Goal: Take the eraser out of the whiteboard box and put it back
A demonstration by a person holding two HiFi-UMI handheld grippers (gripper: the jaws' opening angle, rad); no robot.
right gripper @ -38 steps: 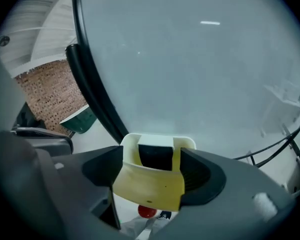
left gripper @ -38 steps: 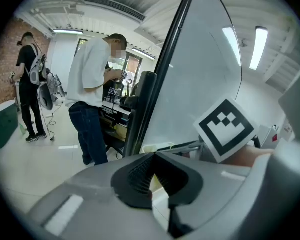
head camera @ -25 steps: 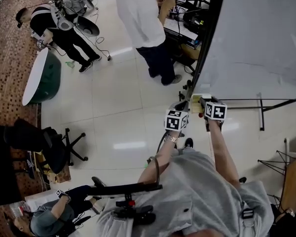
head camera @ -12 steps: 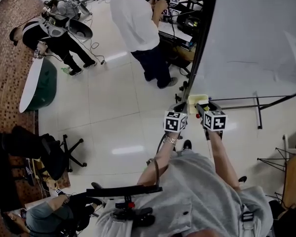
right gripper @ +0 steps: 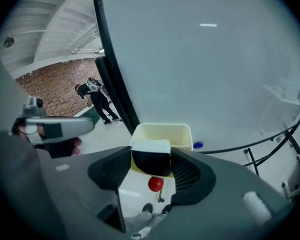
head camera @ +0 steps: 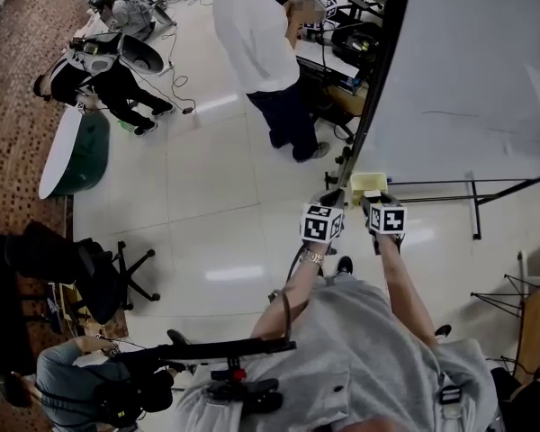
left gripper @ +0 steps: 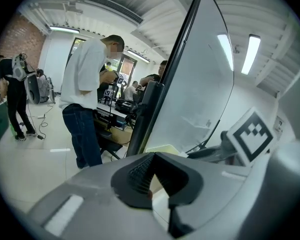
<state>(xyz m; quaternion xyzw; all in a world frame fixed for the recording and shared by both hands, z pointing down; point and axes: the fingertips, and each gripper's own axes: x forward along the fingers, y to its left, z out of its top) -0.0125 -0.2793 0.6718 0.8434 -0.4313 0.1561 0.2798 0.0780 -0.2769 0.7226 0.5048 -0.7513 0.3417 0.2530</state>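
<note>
The eraser [right gripper: 150, 156], white on top and black below, is clamped between the pads of my right gripper [right gripper: 150, 159]. It hangs just in front of and above the pale yellow whiteboard box [right gripper: 162, 132], which is fixed at the board's lower edge. In the head view the right gripper [head camera: 371, 202] points at the box [head camera: 367, 184]. My left gripper [head camera: 335, 198] is beside it at the box's left. In the left gripper view its fingertips meet with nothing between them [left gripper: 154, 156]. The box's rim [left gripper: 162, 148] shows just beyond.
The large whiteboard [head camera: 468, 70] fills the right, with its black stand legs [head camera: 475, 196] on the floor. A blue magnet [right gripper: 198, 145] lies on the board beside the box. A person in a white shirt [head camera: 256, 34] stands at an equipment desk [head camera: 337, 48]. An office chair [head camera: 108, 268] is at the left.
My right gripper, still holding the eraser, has drawn slightly back from the box and shifted left, in line with it. The left gripper has stayed put.
</note>
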